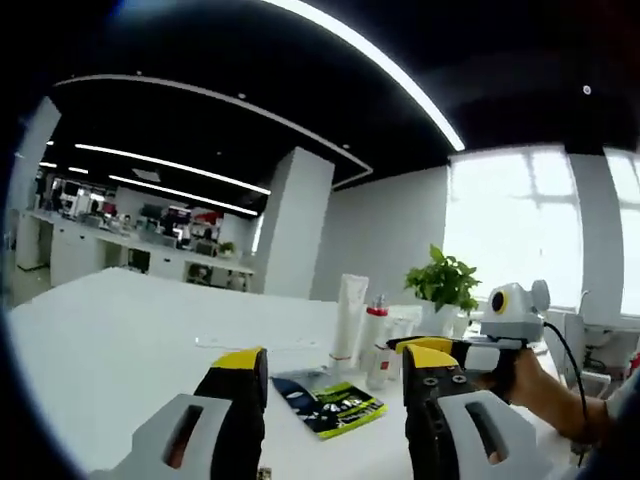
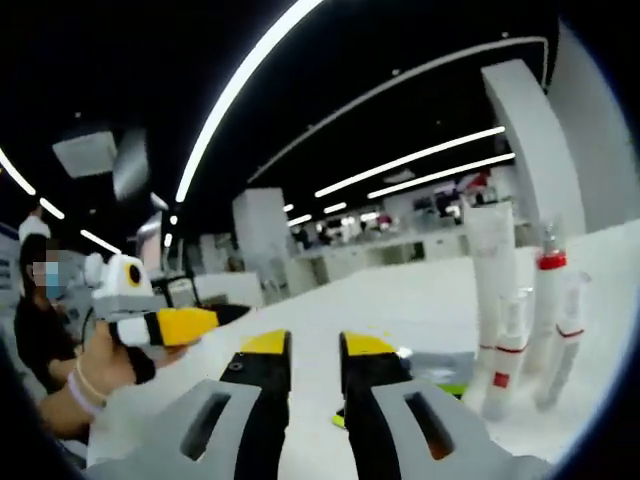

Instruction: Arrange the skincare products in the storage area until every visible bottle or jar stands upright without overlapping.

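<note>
Stood upright already in a cluster on the white surface: tall white tube, red-capped bottle, smaller bottles; little seemingly left beyond spacing; lay flat nearby, a green packet; hovered empty, left gripper open, right gripper narrowly parted.

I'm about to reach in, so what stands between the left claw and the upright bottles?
A flat packet lies on the table just ahead of the left claw, short of the bottles. The right claw sits beside them too.
</note>
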A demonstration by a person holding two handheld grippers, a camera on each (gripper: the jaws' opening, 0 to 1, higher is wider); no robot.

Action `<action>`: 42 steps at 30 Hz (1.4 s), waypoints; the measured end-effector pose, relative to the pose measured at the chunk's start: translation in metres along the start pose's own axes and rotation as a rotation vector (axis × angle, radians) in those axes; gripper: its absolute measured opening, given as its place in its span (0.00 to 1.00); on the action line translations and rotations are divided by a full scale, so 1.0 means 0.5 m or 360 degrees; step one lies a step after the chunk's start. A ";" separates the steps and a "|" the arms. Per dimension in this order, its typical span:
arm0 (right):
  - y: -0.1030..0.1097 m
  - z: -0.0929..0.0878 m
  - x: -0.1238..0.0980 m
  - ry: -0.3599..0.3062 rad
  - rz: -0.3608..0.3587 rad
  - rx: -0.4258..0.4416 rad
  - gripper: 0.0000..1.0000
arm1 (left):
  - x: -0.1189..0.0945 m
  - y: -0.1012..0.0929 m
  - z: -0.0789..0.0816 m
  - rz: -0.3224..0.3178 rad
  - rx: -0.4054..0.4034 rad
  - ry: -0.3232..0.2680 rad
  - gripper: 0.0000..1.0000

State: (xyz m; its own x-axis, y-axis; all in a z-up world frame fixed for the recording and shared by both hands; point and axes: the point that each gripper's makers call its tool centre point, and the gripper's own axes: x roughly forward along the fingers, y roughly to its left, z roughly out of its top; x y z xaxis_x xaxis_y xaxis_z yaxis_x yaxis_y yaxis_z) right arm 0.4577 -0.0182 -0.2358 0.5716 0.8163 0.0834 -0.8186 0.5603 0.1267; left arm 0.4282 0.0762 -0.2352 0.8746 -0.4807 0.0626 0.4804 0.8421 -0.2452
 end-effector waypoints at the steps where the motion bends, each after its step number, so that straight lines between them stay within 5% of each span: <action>1: 0.014 0.000 0.003 0.0003 0.0042 -0.0020 0.30 | -0.013 0.007 0.007 0.0023 -0.0006 -0.0013 0.65; 8: 0.111 0.003 0.020 0.0024 0.0249 -0.0052 0.59 | -0.101 0.040 0.056 0.0146 -0.0031 -0.0172 0.89; 15: 0.193 0.004 0.022 0.0001 0.0437 0.0019 1.00 | -0.157 0.084 0.015 0.0312 0.0115 -0.0056 0.99; 24: 0.217 -0.081 0.033 0.0305 0.0519 -0.0297 1.00 | -0.181 0.108 -0.121 0.0271 0.0155 0.0298 0.99; 30: 0.208 -0.144 0.054 0.0492 0.0544 -0.0396 0.97 | -0.193 0.130 -0.159 0.0326 0.0270 0.0451 0.85; 42: 0.190 -0.194 0.098 0.0543 0.0476 -0.0326 0.80 | -0.197 0.173 -0.197 0.0476 0.0293 0.0579 0.68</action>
State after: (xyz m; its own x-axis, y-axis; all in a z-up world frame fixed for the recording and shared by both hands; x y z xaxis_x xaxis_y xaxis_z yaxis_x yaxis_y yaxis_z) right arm 0.4025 0.0888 -0.3155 0.2872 0.9257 -0.2462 -0.9576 0.2830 -0.0533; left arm 0.3772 0.1721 -0.3580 0.9122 -0.2380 -0.3335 0.2442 0.9694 -0.0239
